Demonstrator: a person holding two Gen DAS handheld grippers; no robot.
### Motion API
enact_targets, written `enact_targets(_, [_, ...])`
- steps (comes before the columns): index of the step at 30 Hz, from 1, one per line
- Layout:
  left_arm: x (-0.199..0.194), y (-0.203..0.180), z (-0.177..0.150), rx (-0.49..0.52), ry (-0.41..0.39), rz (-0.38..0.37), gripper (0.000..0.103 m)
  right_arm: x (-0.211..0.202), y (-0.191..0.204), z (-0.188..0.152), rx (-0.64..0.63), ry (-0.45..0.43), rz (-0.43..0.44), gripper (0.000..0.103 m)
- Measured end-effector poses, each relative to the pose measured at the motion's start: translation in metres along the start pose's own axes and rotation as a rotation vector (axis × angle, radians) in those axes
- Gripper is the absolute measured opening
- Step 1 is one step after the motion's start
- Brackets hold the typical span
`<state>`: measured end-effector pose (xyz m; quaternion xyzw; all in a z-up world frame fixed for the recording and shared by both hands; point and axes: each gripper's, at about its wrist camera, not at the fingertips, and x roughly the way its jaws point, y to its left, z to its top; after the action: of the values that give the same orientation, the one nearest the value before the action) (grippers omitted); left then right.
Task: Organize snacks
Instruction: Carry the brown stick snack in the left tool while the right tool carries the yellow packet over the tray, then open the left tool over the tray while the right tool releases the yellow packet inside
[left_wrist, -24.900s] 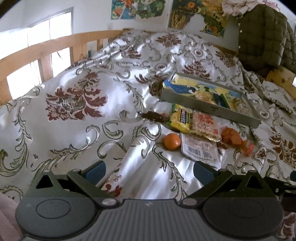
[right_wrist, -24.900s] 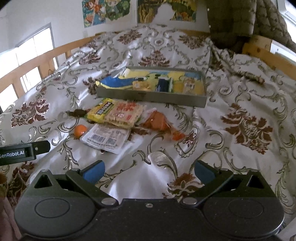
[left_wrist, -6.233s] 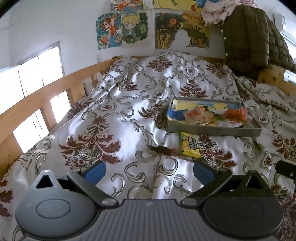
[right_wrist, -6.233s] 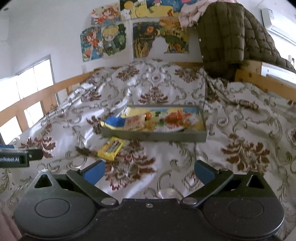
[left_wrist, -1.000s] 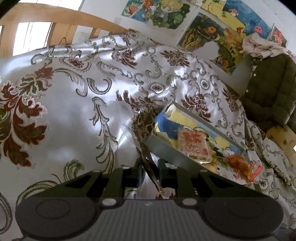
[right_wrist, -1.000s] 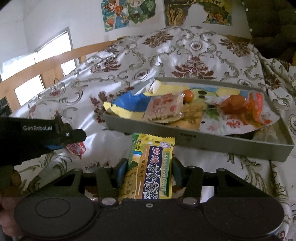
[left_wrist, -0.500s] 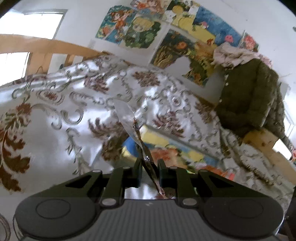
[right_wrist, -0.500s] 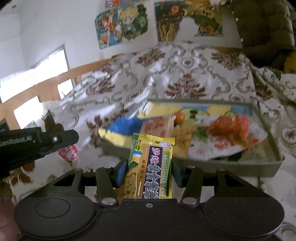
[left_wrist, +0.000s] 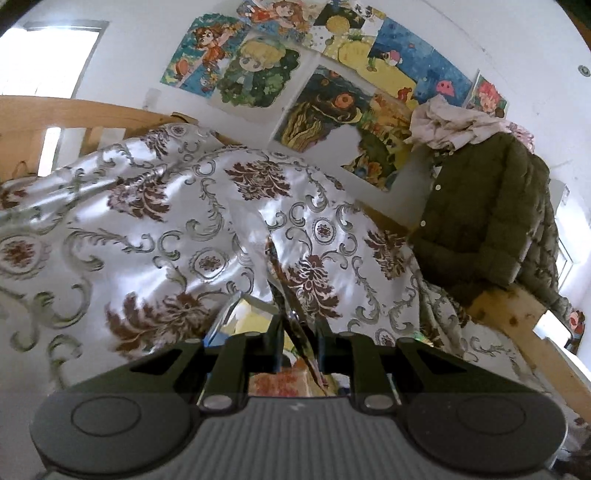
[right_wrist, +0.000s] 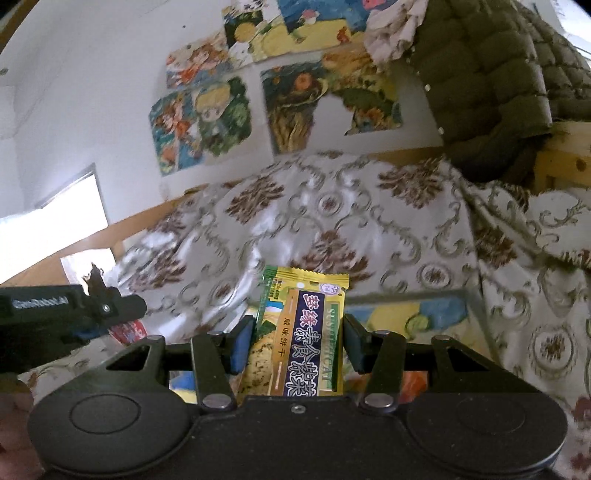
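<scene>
My left gripper (left_wrist: 297, 325) is shut on a thin, clear and brown snack wrapper (left_wrist: 275, 266) that stands edge-on and sticks up past the fingertips. Below it, the grey tray (left_wrist: 236, 310) shows only a corner, with a red snack pack (left_wrist: 277, 384) inside. My right gripper (right_wrist: 295, 339) is shut on a yellow-green biscuit packet (right_wrist: 304, 325), held upright over the tray (right_wrist: 406, 295), whose far rim shows behind it. In the right wrist view the left gripper (right_wrist: 110, 306) reaches in from the left with its wrapper (right_wrist: 94, 277).
A white satin bedspread (left_wrist: 147, 236) with brown flowers covers the bed. A wooden rail (left_wrist: 74, 110) runs along the left. An olive quilted jacket (left_wrist: 487, 214) hangs on the wooden frame (left_wrist: 517, 314) at the right. Posters (left_wrist: 251, 74) cover the wall behind.
Both grippers have risen and moved forward over the tray, which has slid to the bottom of both views. Each still holds its snack.
</scene>
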<state>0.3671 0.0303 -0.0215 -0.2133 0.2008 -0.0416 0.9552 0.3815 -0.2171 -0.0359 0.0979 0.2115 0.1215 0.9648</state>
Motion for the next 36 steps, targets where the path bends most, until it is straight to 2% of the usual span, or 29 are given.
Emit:
enact_targets(4, [0.034, 0.001, -0.002, -0.002, 0.028, -0.005, 0.019, 0.020, -0.020, 0.000, 0.041, -0.002, -0.025, 0.052])
enact_targets(9, [0.073, 0.001, -0.010, -0.015, 0.122, -0.029, 0.019, 0.040, -0.035, -0.007, 0.054, 0.012, -0.044, 0.053])
enact_targets(15, [0.098, 0.001, -0.022, -0.012, 0.213, -0.044, 0.019, 0.053, -0.040, -0.019, 0.075, 0.033, -0.032, 0.052])
enact_targets(22, [0.114, 0.008, -0.029, -0.056, 0.295, -0.054, 0.019, 0.058, -0.035, -0.026, 0.051, 0.050, -0.031, 0.052])
enact_targets(31, [0.124, 0.017, -0.033, -0.079, 0.348, -0.018, 0.020, 0.066, -0.028, -0.035, 0.018, 0.099, -0.043, 0.053])
enact_targets(36, [0.126, 0.018, -0.033, -0.056, 0.369, 0.014, 0.022, 0.067, -0.022, -0.039, -0.019, 0.104, -0.057, 0.053])
